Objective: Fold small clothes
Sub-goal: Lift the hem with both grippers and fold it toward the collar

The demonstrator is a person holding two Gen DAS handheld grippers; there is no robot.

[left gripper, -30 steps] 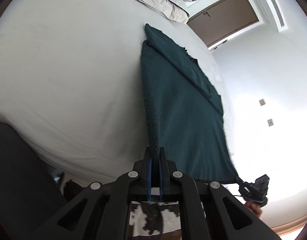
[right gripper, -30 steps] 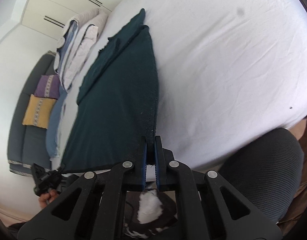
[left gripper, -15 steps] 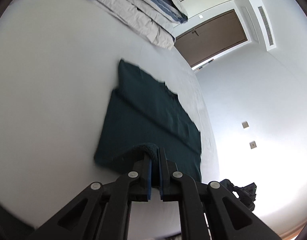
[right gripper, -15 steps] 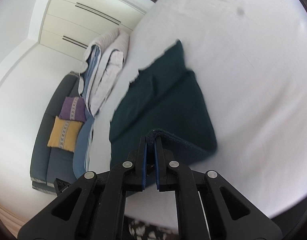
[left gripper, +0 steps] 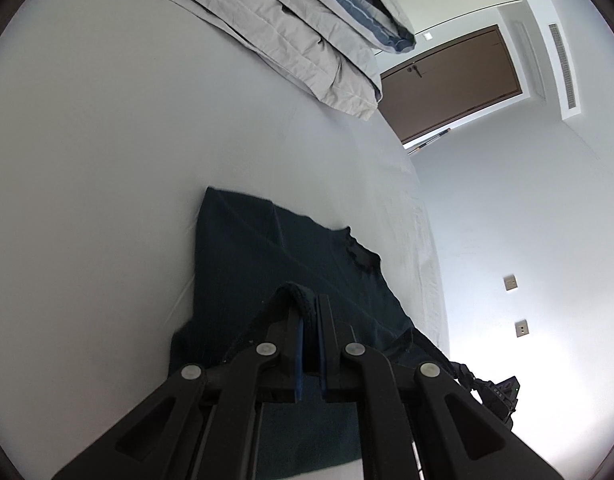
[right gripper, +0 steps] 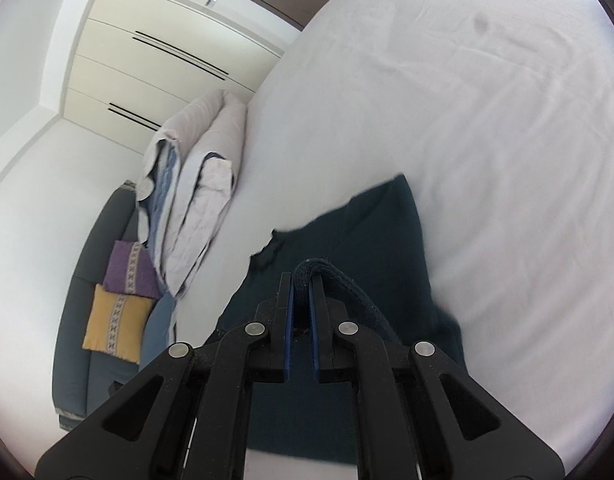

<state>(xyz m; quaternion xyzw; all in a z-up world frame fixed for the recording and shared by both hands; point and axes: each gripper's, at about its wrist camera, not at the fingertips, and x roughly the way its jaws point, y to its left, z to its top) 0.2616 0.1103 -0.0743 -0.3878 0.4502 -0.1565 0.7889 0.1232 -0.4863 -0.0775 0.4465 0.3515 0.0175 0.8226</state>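
You've got a corner of the dark green garment (left gripper: 267,256) pinched in each tool right now: the left gripper (left gripper: 310,308) is clamped on a rolled hem edge, and the right gripper (right gripper: 301,286) is closed on a thick bunched bit of the same cloth, so both are shut on fabric, not empty. The garment itself lies on the white bed sheet (left gripper: 107,140), its far part flat and the near edge lifted up over it in your grips. My read is you're mid-fold, carrying the near edge toward the far one, so the trick is to keep both hands level and travelling at the same pace, otherwise the fold line goes diagonal. Aim to lay the held edge just along the far edge, lower it until the cloth touches, and only then let go, both sides together. The fabric looks like a soft, slightly nubbly knit with a ribbed or stitched hem, matte and floppy, so it'll probably sag between your two grips; a bit of outward tension should keep it from creasing. The far edge has a ragged notch (right gripper: 273,250), could be a neckline, hard to tell. The sheet is smooth with light wrinkles, so it may drag along. The folded grey and blue duvet (right gripper: 195,184) sits well clear.
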